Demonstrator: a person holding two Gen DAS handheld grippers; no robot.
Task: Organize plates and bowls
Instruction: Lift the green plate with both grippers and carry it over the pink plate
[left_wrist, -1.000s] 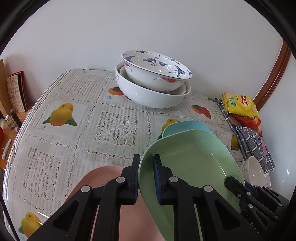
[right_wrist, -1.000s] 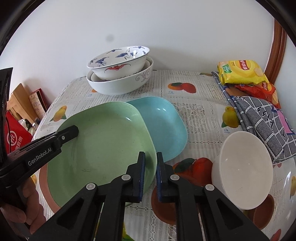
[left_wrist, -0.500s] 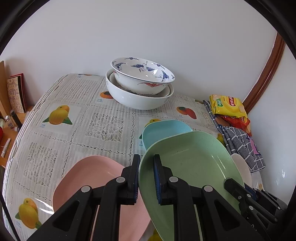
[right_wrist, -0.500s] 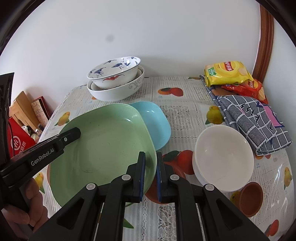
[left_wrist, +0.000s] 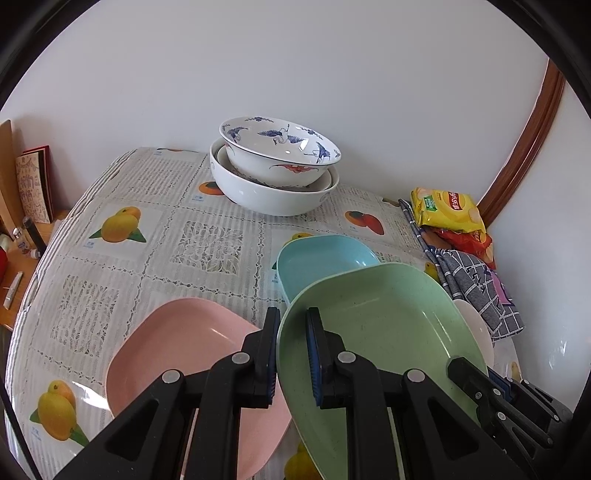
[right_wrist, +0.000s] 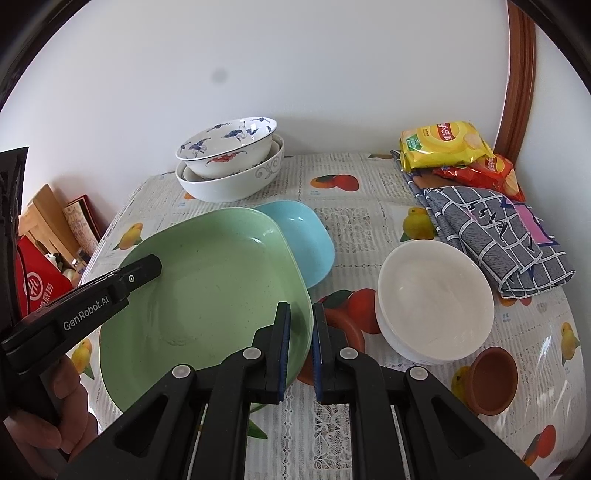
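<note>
A white wall backed the table (right_wrist: 369, 424), which was covered with a lace-and-fruit-print cloth under clear plastic.

The green plate (right_wrist: 207, 295) was the largest item. It was held tilted above the table's near left part, gripped on opposite rims. The left gripper (left_wrist: 291, 354) was clamped on its left rim, one finger inside the dish and one outside. The right gripper (right_wrist: 300, 347) was clamped on its right rim in the same manner.

A pink plate (left_wrist: 177, 354) lay flat on the table near the left edge, below and beside the green plate. A blue plate (right_wrist: 306, 240) lay flat toward the middle, partly overlapped in view by the green plate; contact between them could not be confirmed.

Nested white bowls (right_wrist: 236, 184) stood at the far edge against the wall, topped by a bowl with blue bird decoration (right_wrist: 229, 147). A plain white bowl (right_wrist: 436, 302) sat toward the near right, possibly stacked on another. A small brown dish (right_wrist: 491, 380) sat just beside it, nearer the right edge.

At the far right corner lay a grey checked cloth (right_wrist: 498, 236), a yellow snack bag (right_wrist: 443, 147) and a red snack bag (right_wrist: 484, 173).
</note>
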